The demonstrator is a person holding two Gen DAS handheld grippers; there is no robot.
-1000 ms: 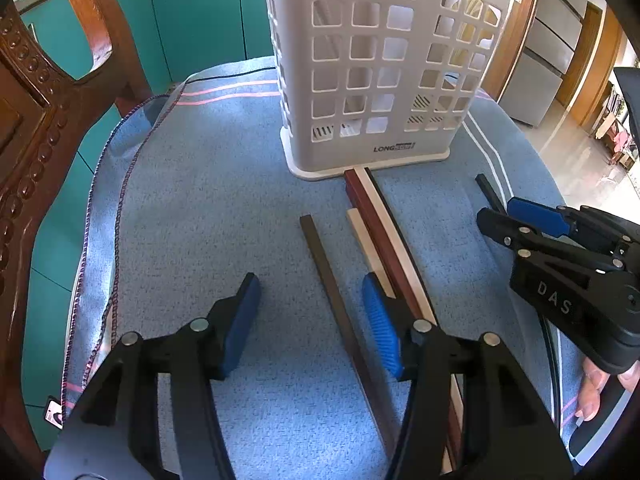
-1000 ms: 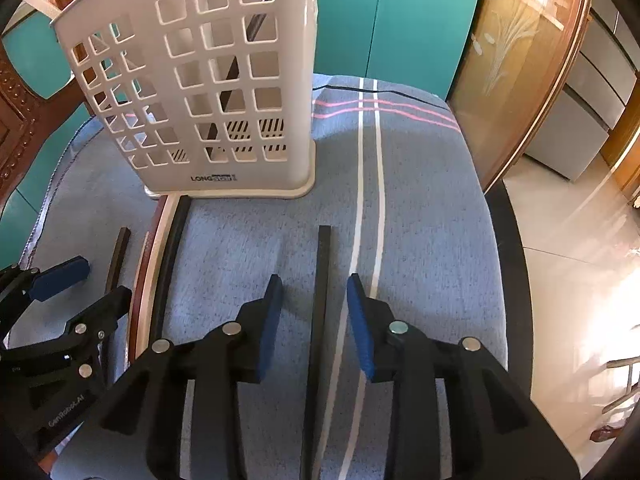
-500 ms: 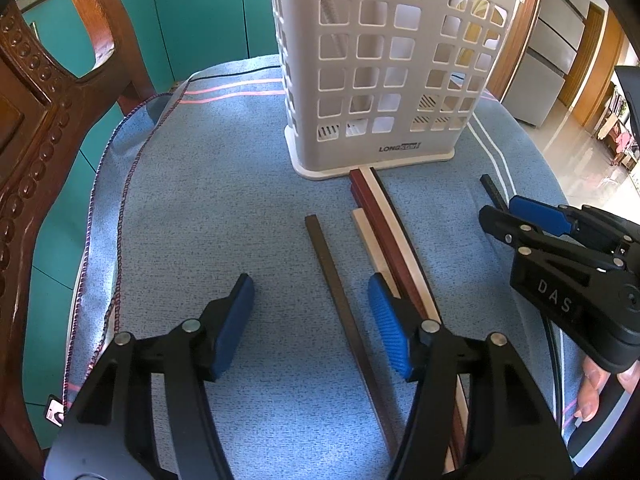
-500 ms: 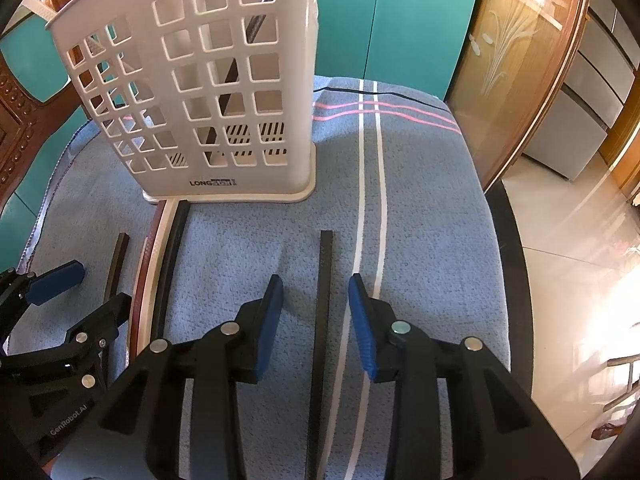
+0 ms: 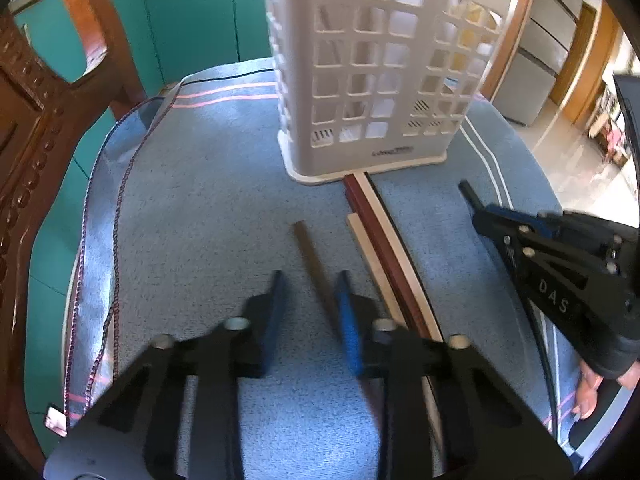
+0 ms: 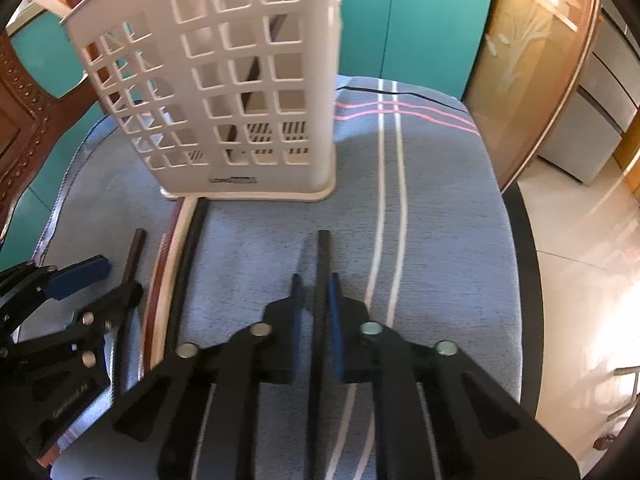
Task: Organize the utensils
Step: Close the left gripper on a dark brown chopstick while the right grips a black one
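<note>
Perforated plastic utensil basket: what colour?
Off-white perforated plastic utensil basket, clearest in the right wrist view.

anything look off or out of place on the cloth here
Nothing spilled or broken. A bundle of chopsticks lies loose on the blue cloth, ends against the white basket, not inside. The brown chopstick and black chopstick lie apart from it.

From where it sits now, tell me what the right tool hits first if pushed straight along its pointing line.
The right tool, angled downward, would likely meet the blue cloth first, along the black chopstick between its pads. The white basket lies beyond; depth is uncertain.
</note>
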